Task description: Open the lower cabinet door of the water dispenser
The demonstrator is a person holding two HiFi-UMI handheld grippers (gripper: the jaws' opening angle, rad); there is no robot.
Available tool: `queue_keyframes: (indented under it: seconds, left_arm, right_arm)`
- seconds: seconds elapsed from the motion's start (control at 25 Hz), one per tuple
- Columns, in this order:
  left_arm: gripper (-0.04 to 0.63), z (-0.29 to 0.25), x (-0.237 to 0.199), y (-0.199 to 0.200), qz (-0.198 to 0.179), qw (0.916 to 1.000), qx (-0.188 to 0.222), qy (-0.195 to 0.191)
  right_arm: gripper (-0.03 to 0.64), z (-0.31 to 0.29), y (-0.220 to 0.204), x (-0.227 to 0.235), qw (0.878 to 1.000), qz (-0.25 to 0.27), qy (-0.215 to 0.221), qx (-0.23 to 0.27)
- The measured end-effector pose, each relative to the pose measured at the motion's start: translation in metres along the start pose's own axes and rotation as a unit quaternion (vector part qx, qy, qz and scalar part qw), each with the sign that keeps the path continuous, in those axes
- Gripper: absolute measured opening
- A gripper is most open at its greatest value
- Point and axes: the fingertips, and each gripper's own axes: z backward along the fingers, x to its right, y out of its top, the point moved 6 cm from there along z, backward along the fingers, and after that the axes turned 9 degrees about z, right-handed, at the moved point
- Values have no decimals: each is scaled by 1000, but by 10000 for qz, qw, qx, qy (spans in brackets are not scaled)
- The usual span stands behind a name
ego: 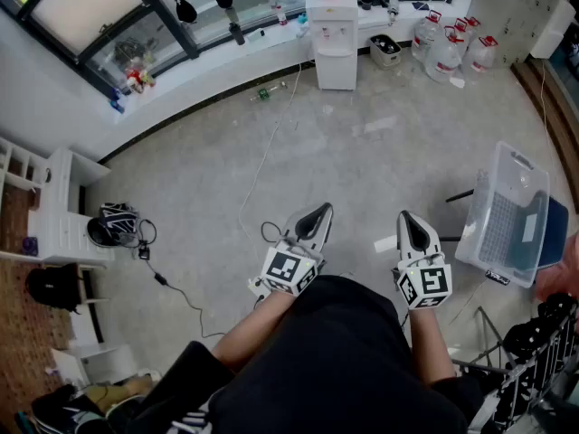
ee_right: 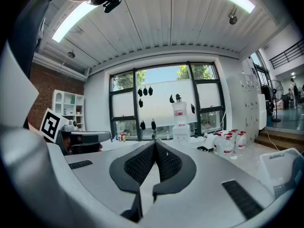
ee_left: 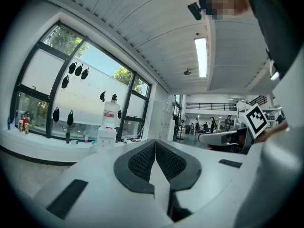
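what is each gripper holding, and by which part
Nothing. The left gripper and right gripper both have their jaws shut with nothing between; the water dispenser stands far off, untouched.

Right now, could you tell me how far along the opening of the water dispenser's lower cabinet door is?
Nothing looks done: the lower cabinet door of the water dispenser appears closed. In hand: the left gripper and right gripper are shut, empty, far across the floor from it. Left: approach, grip the door, pull it open.
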Motion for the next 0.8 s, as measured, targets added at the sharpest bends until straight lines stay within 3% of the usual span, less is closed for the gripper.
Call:
queue_keyframes:
  seconds: [0.48, 0.8]
  left_arm:
    - [5, 10, 16, 4, -132, 9996, 254, 33]
    - [6, 16, 14, 7, -141, 9995, 298, 11]
  right_arm:
    - [-2, 16, 0, 15, 9991, -80, -402, 90]
    - [-2, 20, 1, 15, 9993, -148, -323, 124]
